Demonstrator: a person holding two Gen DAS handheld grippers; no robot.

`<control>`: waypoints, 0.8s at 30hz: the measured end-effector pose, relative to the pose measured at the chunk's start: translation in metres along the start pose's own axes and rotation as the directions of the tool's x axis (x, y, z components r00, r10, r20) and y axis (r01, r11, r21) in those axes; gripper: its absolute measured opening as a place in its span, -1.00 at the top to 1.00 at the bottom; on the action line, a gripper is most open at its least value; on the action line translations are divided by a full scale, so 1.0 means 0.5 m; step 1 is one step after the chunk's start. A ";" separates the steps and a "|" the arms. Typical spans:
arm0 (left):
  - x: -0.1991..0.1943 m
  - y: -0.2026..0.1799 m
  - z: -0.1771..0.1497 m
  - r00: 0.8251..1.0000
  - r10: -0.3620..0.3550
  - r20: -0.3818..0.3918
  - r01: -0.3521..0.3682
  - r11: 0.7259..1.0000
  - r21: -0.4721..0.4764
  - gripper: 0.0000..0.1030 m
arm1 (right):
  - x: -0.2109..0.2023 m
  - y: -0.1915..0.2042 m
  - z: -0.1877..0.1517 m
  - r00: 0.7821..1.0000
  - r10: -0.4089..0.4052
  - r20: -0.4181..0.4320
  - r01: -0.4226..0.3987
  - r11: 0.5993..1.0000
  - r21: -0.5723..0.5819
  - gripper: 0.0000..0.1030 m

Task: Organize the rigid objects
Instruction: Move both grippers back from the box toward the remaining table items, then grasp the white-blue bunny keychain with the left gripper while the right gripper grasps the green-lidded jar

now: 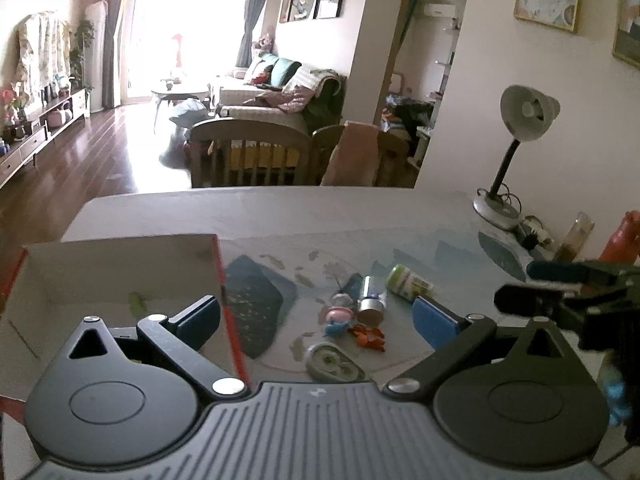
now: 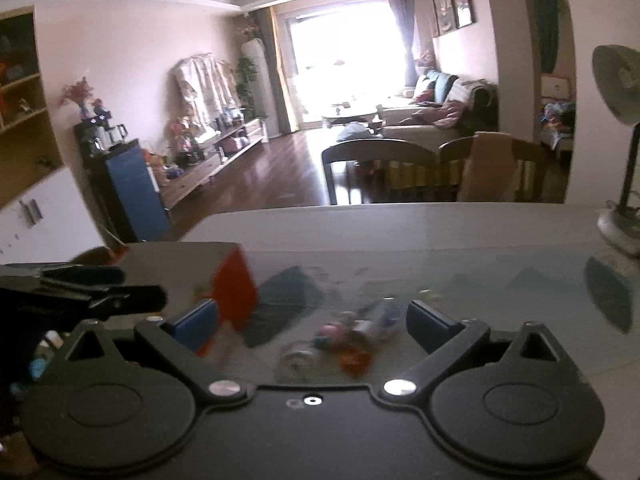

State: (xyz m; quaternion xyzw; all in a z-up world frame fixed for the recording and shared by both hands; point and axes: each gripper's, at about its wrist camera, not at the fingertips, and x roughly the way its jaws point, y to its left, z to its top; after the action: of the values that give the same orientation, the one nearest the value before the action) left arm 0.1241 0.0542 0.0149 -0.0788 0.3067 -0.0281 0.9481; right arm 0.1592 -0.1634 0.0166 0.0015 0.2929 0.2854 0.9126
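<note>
A: Left wrist view first. Nearest the lens, the left gripper (image 1: pixel 316 314) hangs over the table (image 1: pixel 280 212) with its jaws wide apart and nothing between them. Its left finger sits over the cardboard box (image 1: pixel 104 276), its right finger over the patterned cloth.

B: Where are the objects?

A: Clustered on the table between the fingers, just right of the box's red edge. Nearest: an oval tin (image 1: pixel 334 362). Behind it, a small orange toy (image 1: pixel 368 336) and a pink-and-blue figure (image 1: pixel 339 316), close together. A silver cylinder (image 1: pixel 371 300) lies beside the figure; a green-labelled bottle (image 1: pixel 408 282) lies on its side further back.

B: Box contents?

A: One greenish scrap on the floor of the box; identity unclear. A desk lamp (image 1: pixel 516 140) stands at the far right of the table. The right gripper (image 1: pixel 516 284) shows at the right edge, blurred, side-on.

B: Right wrist view?

A: Right gripper (image 2: pixel 312 322), fingers spread wide, gripping nothing. Heavy blur. The same cluster shows between the fingers: tin (image 2: pixel 298 360), orange toy (image 2: pixel 354 358). Box (image 2: pixel 232 284) is to the left, and part of the left gripper (image 2: pixel 100 292) at the left edge. Lamp (image 2: pixel 624 128) far right.
</note>
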 end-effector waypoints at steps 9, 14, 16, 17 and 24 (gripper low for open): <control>0.097 -0.082 -0.050 0.997 0.008 -0.079 -0.009 1.000 -0.002 -1.00 | 0.047 -0.131 -0.006 0.999 -0.041 -0.037 0.040 0.999 -0.033 -0.95; 0.157 -0.125 -0.086 0.990 0.016 -0.137 -0.018 1.000 -0.018 -1.00 | 0.094 -0.181 -0.002 0.996 -0.031 -0.083 0.026 0.998 -0.058 -0.93; 0.180 -0.138 -0.098 0.985 0.012 -0.173 -0.019 0.999 -0.039 -1.00 | 0.116 -0.204 -0.002 0.994 -0.023 -0.107 0.016 0.998 -0.062 -0.89; 0.191 -0.145 -0.104 0.981 0.011 -0.192 -0.020 0.999 -0.046 -1.00 | 0.128 -0.214 -0.002 0.993 -0.021 -0.120 0.013 0.998 -0.063 -0.88; 0.251 -0.167 -0.144 0.962 0.025 -0.272 -0.048 0.996 -0.081 -1.00 | 0.206 -0.269 -0.005 0.980 -0.028 -0.196 0.013 0.997 -0.078 -0.75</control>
State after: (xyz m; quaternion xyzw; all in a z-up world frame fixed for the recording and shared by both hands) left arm 0.1831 -0.0506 -0.1013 -0.1099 0.4355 -0.0077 0.8934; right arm 0.2964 -0.2226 -0.0633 -0.0646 0.3705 0.2857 0.8814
